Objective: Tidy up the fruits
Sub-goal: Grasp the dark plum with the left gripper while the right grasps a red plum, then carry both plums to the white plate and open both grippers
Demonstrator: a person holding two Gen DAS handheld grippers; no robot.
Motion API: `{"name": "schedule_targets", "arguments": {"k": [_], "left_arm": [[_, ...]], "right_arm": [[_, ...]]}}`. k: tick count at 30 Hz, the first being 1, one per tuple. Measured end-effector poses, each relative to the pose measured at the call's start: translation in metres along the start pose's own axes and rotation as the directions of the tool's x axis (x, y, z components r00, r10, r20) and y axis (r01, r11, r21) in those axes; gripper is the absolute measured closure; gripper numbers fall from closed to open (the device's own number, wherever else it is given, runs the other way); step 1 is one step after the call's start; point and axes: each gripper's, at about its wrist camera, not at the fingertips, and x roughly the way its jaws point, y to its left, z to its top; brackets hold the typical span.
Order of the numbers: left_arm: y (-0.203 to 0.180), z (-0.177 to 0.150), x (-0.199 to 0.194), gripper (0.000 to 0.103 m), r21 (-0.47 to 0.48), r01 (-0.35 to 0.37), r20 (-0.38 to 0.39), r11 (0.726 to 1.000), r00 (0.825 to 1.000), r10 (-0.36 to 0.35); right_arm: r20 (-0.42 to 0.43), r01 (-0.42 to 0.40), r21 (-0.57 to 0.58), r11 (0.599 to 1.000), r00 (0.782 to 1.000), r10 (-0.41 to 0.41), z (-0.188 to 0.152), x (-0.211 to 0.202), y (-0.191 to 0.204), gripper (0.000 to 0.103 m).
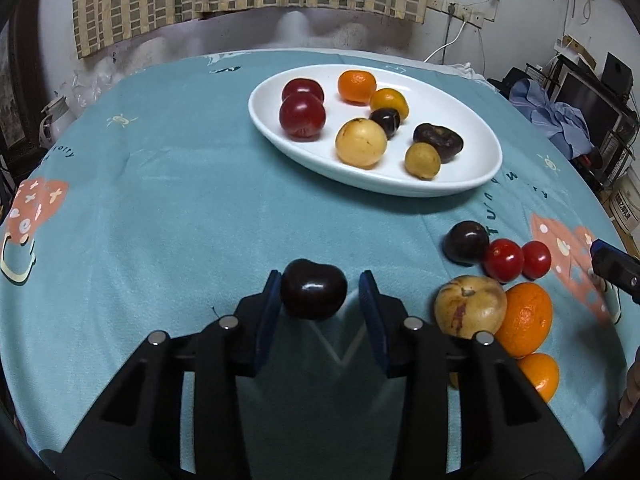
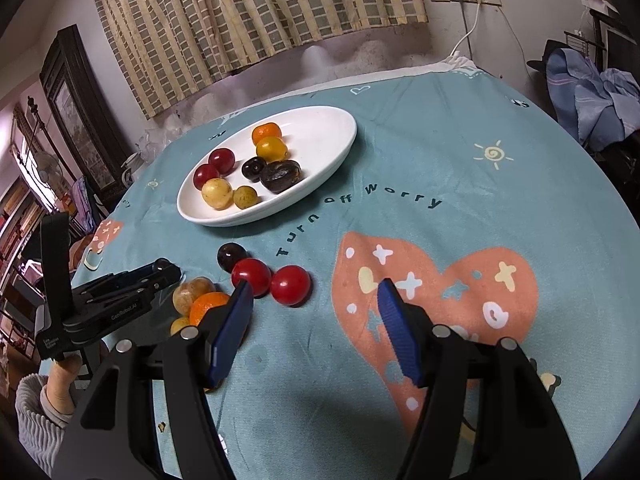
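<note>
My left gripper (image 1: 320, 286) has a dark cherry (image 1: 314, 294) between its blue pads; the left pad touches it, a small gap shows at the right pad. The white oval plate (image 1: 472, 184) beyond holds several fruits. Loose fruits lie to the right: a dark plum (image 1: 466, 241), two red tomatoes (image 1: 503, 260), a tan fruit (image 1: 470, 306), two oranges (image 1: 524, 320). My right gripper (image 2: 316, 300) is open and empty over the cloth, just right of the loose pile (image 2: 256, 276). The left gripper (image 2: 120, 296) shows at the left there. The plate (image 2: 340, 152) lies behind.
A teal printed tablecloth (image 1: 160, 184) covers the round table. A pink heart print (image 2: 440, 280) lies under my right gripper. A curtain and wall stand behind; clothes and electronics (image 1: 560, 120) sit off the right edge.
</note>
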Motion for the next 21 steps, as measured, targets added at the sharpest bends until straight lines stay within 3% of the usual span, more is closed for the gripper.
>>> {"name": "schedule_targets", "arguments": {"k": [3, 6, 9, 16, 18, 21], "left_arm": [[0.002, 0.0, -0.003, 0.07, -0.014, -0.011, 0.013, 1.0, 1.0, 0.011], [0.003, 0.0, -0.005, 0.07, -0.02, -0.026, 0.02, 0.999, 0.999, 0.027], [0.005, 0.0, -0.004, 0.07, -0.032, -0.03, 0.015, 0.999, 0.999, 0.03], [0.006, 0.001, -0.003, 0.07, -0.034, -0.036, 0.011, 0.999, 0.999, 0.036], [0.006, 0.001, -0.003, 0.07, -0.034, -0.032, 0.009, 0.999, 0.999, 0.032], [0.005, 0.001, -0.002, 0.07, -0.03, -0.032, 0.005, 0.999, 0.999, 0.032]], "right_arm": [[-0.006, 0.014, -0.039, 0.999, 1.0, -0.014, -0.003, 0.004, 0.005, 0.038], [-0.009, 0.08, -0.119, 0.99, 0.997, -0.082, -0.005, 0.013, 0.013, 0.039], [-0.023, 0.124, -0.205, 0.971, 0.991, -0.132, -0.008, 0.026, 0.023, 0.053], [-0.065, 0.084, -0.251, 0.964, 0.993, -0.103, -0.001, 0.053, 0.036, 0.059], [-0.088, 0.064, -0.257, 0.964, 0.992, -0.089, 0.0, 0.058, 0.04, 0.07], [-0.093, 0.046, -0.241, 0.97, 0.993, -0.07, 0.001, 0.059, 0.038, 0.075]]}}
